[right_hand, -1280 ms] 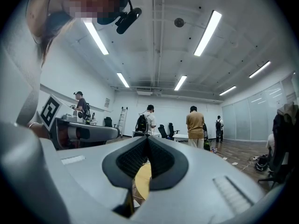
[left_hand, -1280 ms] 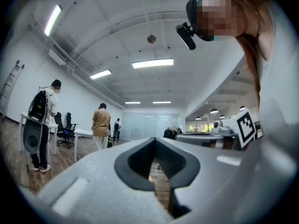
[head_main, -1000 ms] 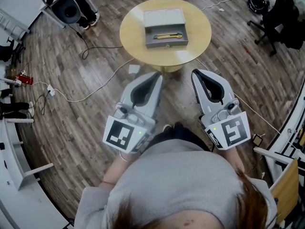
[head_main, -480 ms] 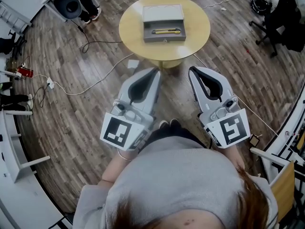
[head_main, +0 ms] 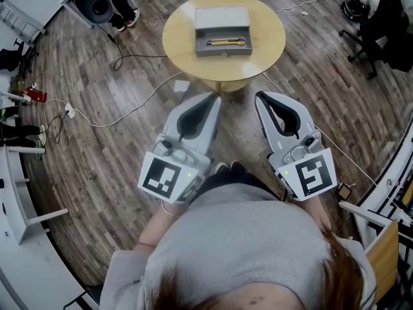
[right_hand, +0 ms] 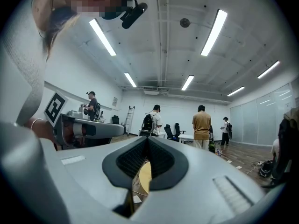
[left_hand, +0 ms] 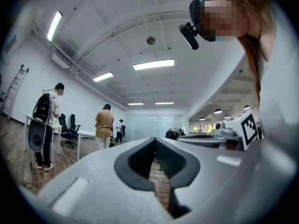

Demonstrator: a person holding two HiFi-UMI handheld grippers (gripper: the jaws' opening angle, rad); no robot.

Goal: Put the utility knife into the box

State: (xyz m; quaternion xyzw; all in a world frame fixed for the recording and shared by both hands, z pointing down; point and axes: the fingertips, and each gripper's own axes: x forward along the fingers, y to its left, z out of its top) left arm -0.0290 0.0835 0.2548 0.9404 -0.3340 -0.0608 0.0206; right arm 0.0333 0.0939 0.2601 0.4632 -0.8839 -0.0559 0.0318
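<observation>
A grey box [head_main: 223,32] with its lid open stands on a round yellow table [head_main: 264,57] at the top of the head view. The yellow utility knife [head_main: 226,42] lies inside the box. My left gripper [head_main: 211,99] and right gripper [head_main: 264,98] are held side by side near my body, well short of the table, both shut with nothing between the jaws. In the left gripper view the left gripper [left_hand: 154,140] points across the room. In the right gripper view the right gripper [right_hand: 146,138] shows a sliver of the table [right_hand: 144,177] through its jaws.
Cables [head_main: 110,118] trail over the wooden floor left of the table. A speaker [head_main: 95,5] stands at the top left, an office chair [head_main: 381,24] at the top right, white desks [head_main: 16,192] along the left. Several people [right_hand: 202,126] stand far off.
The view has shifted a little, so the table and box sit slightly higher in the frame. Both grippers have stayed shut and nearly still.
</observation>
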